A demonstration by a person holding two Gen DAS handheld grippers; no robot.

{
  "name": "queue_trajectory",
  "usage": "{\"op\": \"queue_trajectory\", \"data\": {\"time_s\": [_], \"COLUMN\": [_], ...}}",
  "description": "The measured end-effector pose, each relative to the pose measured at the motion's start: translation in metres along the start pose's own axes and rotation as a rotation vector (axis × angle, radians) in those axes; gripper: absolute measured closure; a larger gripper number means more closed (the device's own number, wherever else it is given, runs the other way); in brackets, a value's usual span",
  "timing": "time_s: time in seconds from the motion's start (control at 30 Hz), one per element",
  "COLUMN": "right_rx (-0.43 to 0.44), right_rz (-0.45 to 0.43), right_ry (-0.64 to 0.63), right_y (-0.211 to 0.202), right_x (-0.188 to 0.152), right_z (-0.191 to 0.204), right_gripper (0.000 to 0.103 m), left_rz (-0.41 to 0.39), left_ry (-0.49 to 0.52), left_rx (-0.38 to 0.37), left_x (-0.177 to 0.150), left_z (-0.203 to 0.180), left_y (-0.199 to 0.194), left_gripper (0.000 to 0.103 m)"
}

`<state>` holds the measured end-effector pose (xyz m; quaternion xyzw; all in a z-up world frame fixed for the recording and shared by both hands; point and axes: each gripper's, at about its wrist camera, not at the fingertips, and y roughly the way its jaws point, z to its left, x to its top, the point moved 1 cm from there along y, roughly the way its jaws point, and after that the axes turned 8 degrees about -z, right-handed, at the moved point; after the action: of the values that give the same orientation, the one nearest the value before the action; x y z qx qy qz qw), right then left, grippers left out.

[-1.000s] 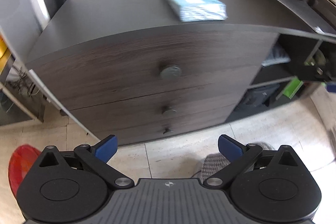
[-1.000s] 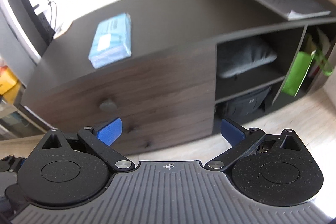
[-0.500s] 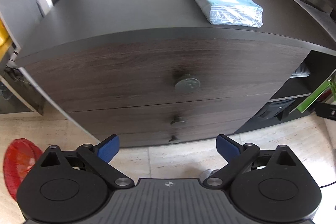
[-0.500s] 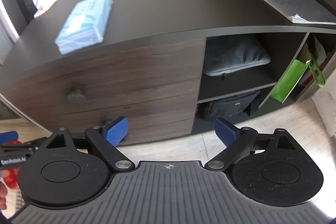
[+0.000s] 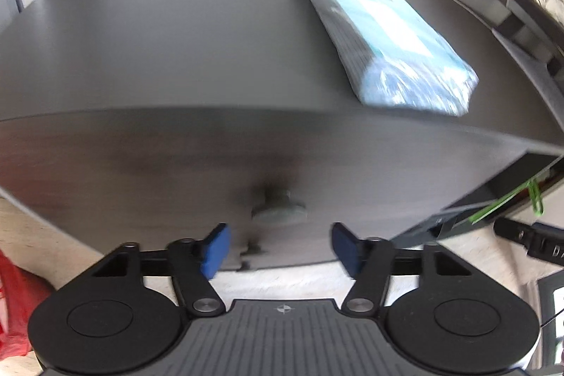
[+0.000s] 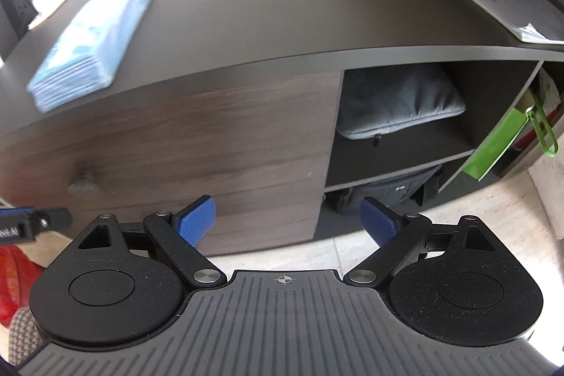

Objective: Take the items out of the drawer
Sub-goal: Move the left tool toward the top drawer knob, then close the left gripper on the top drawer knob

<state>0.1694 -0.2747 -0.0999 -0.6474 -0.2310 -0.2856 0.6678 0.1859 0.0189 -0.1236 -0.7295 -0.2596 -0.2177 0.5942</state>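
Your left gripper (image 5: 278,247) hangs just short of the top drawer's knob (image 5: 278,212), jaws closing with nothing between them yet, pads apart. Closing early risks them meeting in front of the knob or slipping off its rim. Top drawer (image 5: 176,164) sits shut, its front facing you, long axis level across the cabinet. Your right gripper (image 6: 287,217), closing slightly, stands empty before the drawer fronts.
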Motion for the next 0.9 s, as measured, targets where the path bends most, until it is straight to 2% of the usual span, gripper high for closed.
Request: {"op": "queue_trajectory", "data": {"time_s": [0.23,0.5,0.67,0.9], "right_rx": [-0.011,-0.014,0.01,0.058], "right_rz": [0.017,0.035,0.001,-0.015], "right_ry": [-0.017,-0.022,-0.053,-0.088], "right_y": [0.023,0.05,0.061,0.064], "right_x": [0.01,0.021,0.028,0.035], "right_z": [-0.01,-0.022,-0.03,-0.034], "right_gripper": [0.01,0.009,0.009,0.009], "left_rz": [0.009,0.055,0.063,0.067], "left_ry": [0.023,0.064,0.094,0.155], "left_rx": [0.021,0.036,0.021,0.048], "left_x": [0.003,0.0,-0.005,-0.015], "left_z": [0.001,-0.004,-0.006,-0.01], "left_y": [0.018,0.035,0.036,0.033], "left_gripper": [0.045,0.045,0.054,0.058]}}
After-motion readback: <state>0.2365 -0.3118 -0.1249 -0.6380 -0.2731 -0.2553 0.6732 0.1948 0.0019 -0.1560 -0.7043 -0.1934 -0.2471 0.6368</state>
